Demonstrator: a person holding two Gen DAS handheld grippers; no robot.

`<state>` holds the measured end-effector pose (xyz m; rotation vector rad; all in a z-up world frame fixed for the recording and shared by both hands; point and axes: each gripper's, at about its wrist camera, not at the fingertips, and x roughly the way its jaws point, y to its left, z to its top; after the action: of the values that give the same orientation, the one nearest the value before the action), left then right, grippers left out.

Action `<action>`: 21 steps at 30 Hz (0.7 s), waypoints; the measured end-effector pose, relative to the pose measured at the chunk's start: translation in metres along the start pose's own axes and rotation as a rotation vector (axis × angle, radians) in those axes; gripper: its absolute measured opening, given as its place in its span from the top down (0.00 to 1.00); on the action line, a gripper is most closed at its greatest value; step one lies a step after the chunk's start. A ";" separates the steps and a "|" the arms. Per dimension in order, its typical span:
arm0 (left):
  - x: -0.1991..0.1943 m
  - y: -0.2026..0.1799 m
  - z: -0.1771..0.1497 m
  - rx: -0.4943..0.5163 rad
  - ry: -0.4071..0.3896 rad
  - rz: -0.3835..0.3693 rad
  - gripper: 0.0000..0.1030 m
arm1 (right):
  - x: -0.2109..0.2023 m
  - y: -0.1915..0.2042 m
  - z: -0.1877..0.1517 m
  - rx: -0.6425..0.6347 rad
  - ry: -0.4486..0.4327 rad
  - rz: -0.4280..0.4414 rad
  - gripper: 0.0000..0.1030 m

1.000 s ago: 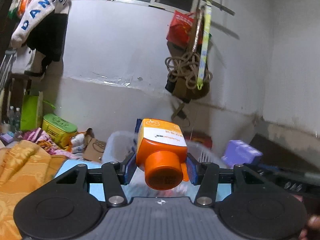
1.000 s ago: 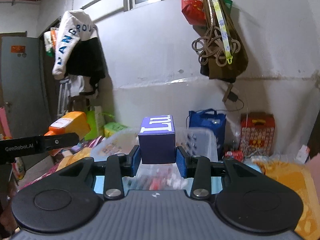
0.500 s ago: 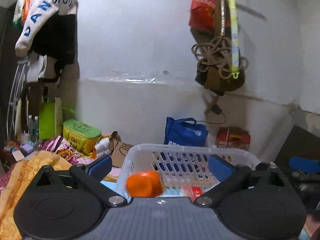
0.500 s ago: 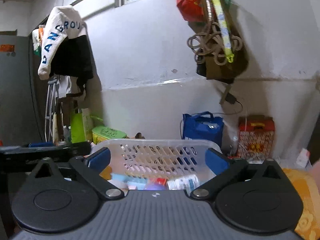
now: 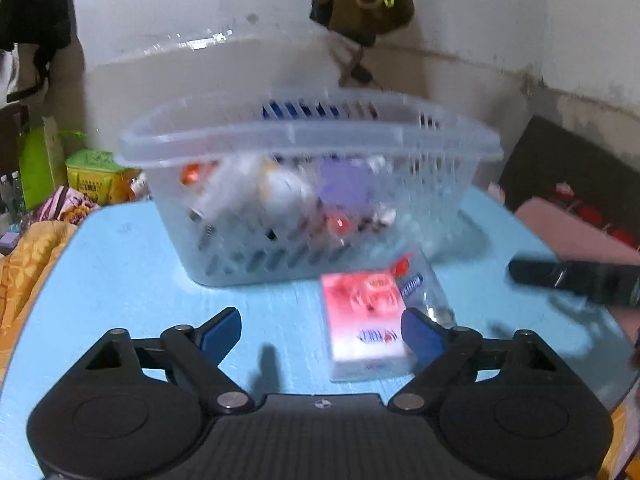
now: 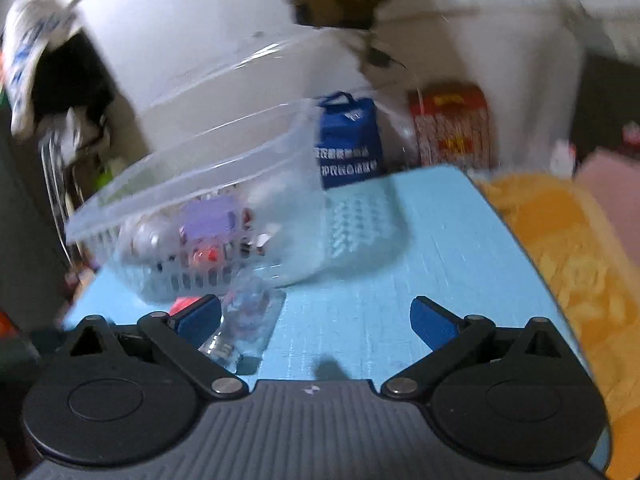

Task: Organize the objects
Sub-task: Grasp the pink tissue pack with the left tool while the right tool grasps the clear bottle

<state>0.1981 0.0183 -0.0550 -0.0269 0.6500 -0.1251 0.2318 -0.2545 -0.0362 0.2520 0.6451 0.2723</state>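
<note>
A clear plastic basket (image 5: 304,136) with several items inside, among them a purple box (image 5: 344,188), stands on the blue table (image 5: 120,264). It also shows in the right wrist view (image 6: 224,168). A pink and white box (image 5: 364,320) lies on the table in front of the basket, with a clear bottle (image 5: 424,292) beside it. My left gripper (image 5: 320,334) is open and empty, with the pink box by its right finger. My right gripper (image 6: 316,318) is open and empty; the clear bottle (image 6: 248,312) lies by its left finger. Both views are blurred.
A blue bag (image 6: 348,144) and a red carton (image 6: 452,128) stand by the wall behind the table. An orange blanket (image 6: 568,240) lies to the right, and another fold (image 5: 28,264) to the left. The other gripper (image 5: 576,280) shows at the right.
Both grippers let go of the orange bottle and the purple box over the basket, opened, and dropped down toward the table in front of the basket.
</note>
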 end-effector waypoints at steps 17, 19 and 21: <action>0.011 -0.037 -0.013 0.080 -0.007 0.017 0.15 | -0.001 0.001 -0.004 -0.033 0.003 0.004 0.00; 0.017 -0.039 -0.016 0.091 0.000 0.038 0.18 | -0.001 0.002 -0.004 -0.038 0.003 0.004 0.00; 0.022 -0.037 -0.019 0.095 0.015 0.040 0.29 | -0.001 0.003 -0.005 -0.037 0.002 0.010 0.00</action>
<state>0.1997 -0.0213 -0.0809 0.0789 0.6581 -0.1177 0.2274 -0.2508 -0.0390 0.2198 0.6407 0.2934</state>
